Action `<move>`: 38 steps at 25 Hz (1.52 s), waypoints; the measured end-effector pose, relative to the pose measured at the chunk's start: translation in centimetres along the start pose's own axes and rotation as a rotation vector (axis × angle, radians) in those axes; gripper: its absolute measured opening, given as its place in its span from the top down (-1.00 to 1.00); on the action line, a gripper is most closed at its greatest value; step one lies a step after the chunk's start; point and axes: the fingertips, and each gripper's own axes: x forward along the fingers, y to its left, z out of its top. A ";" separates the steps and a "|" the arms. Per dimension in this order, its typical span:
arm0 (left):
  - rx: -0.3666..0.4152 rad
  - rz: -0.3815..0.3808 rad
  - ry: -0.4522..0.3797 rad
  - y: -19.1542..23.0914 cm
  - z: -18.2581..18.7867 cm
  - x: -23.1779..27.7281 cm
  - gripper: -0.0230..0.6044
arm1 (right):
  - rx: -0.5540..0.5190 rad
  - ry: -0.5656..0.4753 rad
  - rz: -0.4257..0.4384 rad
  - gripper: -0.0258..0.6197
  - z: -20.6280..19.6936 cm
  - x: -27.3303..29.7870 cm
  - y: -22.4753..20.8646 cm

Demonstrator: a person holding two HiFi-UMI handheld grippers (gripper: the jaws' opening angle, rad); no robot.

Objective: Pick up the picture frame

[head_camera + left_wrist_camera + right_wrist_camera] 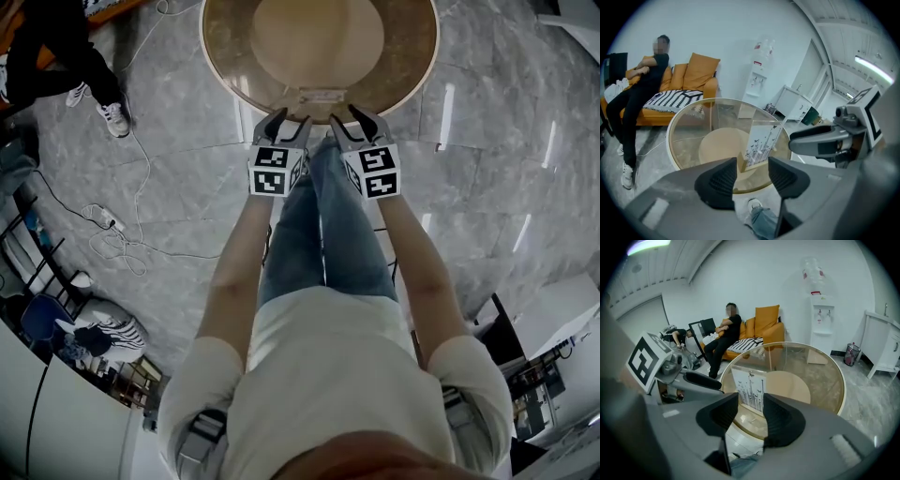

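While you reach both arms straight ahead, side by side, your left tongs (286,120) and right tongs (352,118) tilt down at the near rim of the round glass table (417,80), each with its jaws apart and nothing between them. The picture frame (761,140) stands upright just inside that rim, long axis vertical, printed face toward you. Tiled floor (487,187) spreads wide on both sides.

No readable text anywhere. Cubes on left hand-held gripper (287,120) and right hand-held gripper (353,117): square codes only. Picture frame (761,143): drawn stems, butterflies, no letters. Water dispenser (820,322) label illegible.
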 end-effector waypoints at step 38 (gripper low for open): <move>0.054 -0.012 0.023 0.0 0.0 3.0 0.37 | -0.038 0.033 -0.035 0.30 -1.4 4.0 -0.4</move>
